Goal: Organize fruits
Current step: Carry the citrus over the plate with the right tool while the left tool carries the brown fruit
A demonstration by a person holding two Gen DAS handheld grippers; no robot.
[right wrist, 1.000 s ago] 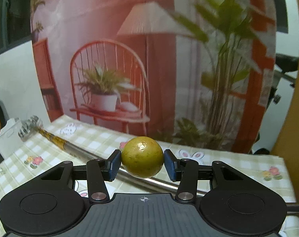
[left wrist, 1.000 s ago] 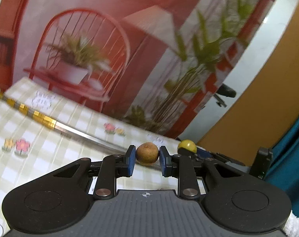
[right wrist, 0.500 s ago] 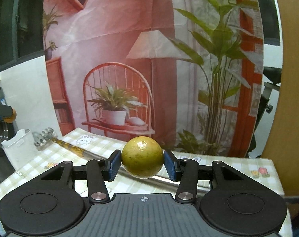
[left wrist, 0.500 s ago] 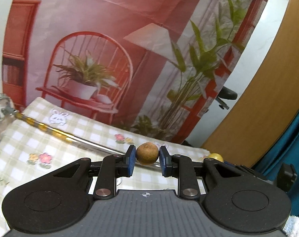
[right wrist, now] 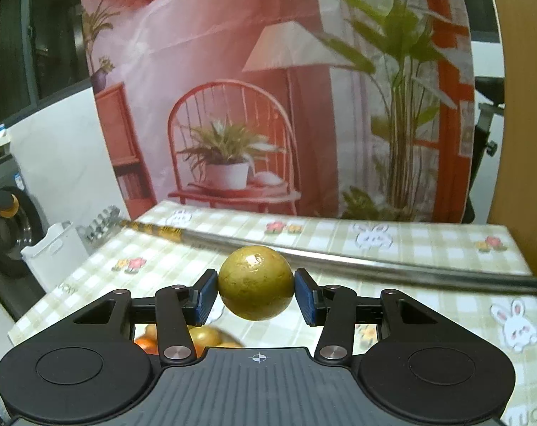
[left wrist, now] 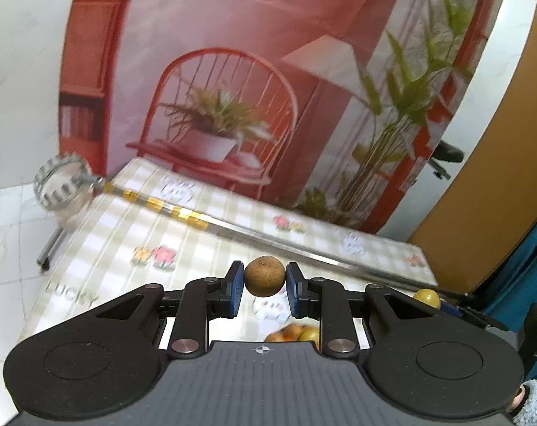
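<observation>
Left wrist view: left gripper (left wrist: 264,284) clamps a brown fruit (left wrist: 264,276), right gripper (right wrist: 256,293) clamps a yellow-green fruit (right wrist: 256,282); both remain undeposited above the gathered fruits (right wrist: 197,337), placement apparently pending.

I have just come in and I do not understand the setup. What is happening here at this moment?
A person holds two handheld grippers above a table with a checked cloth. The left gripper is shut on a small brown fruit. The right gripper is shut on a larger yellow-green fruit. More fruits lie below them, and a long metal pole lies across the table.
</observation>
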